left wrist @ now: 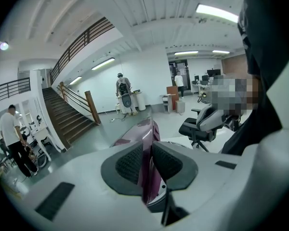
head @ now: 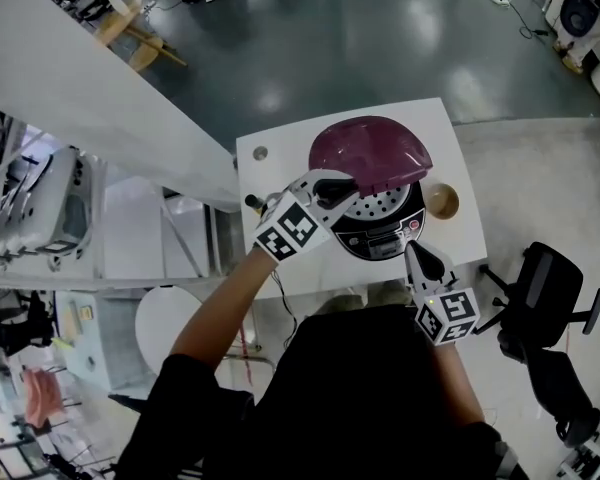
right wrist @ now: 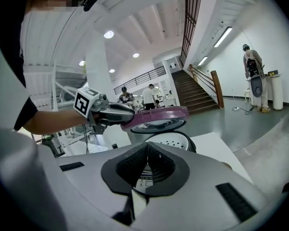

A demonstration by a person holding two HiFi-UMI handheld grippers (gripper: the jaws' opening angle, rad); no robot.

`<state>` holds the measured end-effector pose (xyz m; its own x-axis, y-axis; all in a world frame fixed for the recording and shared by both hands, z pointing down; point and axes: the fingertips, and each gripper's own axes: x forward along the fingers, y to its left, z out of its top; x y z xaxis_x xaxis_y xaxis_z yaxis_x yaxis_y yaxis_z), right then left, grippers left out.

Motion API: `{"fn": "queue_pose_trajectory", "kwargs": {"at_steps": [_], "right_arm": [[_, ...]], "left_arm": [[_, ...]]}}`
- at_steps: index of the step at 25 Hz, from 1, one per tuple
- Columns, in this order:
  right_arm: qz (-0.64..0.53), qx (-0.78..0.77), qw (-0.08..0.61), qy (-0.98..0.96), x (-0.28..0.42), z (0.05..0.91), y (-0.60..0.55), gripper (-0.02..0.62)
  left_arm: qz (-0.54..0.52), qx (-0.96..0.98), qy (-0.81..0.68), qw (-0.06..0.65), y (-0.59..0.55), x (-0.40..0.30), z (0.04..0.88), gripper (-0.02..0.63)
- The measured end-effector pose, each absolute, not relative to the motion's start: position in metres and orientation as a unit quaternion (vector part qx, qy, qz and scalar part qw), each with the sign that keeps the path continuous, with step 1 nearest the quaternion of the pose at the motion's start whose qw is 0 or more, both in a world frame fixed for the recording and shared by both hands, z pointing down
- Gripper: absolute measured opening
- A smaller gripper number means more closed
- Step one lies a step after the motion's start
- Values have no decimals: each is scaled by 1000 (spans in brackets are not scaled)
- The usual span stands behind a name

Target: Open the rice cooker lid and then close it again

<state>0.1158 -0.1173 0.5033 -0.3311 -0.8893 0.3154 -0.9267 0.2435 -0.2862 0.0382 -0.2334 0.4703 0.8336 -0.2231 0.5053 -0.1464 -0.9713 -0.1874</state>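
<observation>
Head view lays out the whole scene from above. A white bench [head: 280, 163] carries the rice cooker [head: 385, 238], whose purple lid [head: 370, 148] is raised over its far side. The left claw [head: 345, 188] grips the lid's near edge. The right claw [head: 414, 252] sits at the cooker's front panel, and whether it touches the panel cannot be told. A small brown bowl [head: 441, 201] stands on the bench just right of the cooker.

Left gripper view adds what the top-down picture cannot. The 2 ribbed pads [left wrist: 130, 163] press on the thin purple rim from either side, and the lid runs edge-on away between them.

Right gripper view shows its own 2 jaws together with nothing between them, the cooker's front panel just beyond. Further off it shows the lid's silvery underside, raised above the open cooker with a clear gap between lid and body, and the left claw clamped on the lid's edge.

The cooker's mouth shows a dark round surface dotted with small holes. What lies in the pot cannot be told. The bowl's inside reads as 1 plain tan colour, and its contents are unclear.
</observation>
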Motion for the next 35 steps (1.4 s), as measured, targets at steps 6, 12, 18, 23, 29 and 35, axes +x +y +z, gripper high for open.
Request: {"fn": "queue_pose_trajectory", "kwargs": {"at_steps": [6,12,18,23,29,35], "right_arm": [[212,579,50,-785,116,505,-120,0],[213,578,52,-786,114,506,-122,0],[219,579,55,-784,111,513,-121,0],[223,580,56,-782,110,519,-123,0],[227,577,57,-783,106,522,-126,0],[234,573,62,-783,104,525,-127,0]], "left_arm": [[-286,-952,90,68,-223,39,489,58],[-290,-950,86,78,-213,42,502,58],[-298,-948,79,78,-202,43,517,58],[-303,-947,72,76,-196,43,531,57],[-311,-946,64,70,-190,44,543,57],[-315,-945,55,63,-186,43,552,57]]}}
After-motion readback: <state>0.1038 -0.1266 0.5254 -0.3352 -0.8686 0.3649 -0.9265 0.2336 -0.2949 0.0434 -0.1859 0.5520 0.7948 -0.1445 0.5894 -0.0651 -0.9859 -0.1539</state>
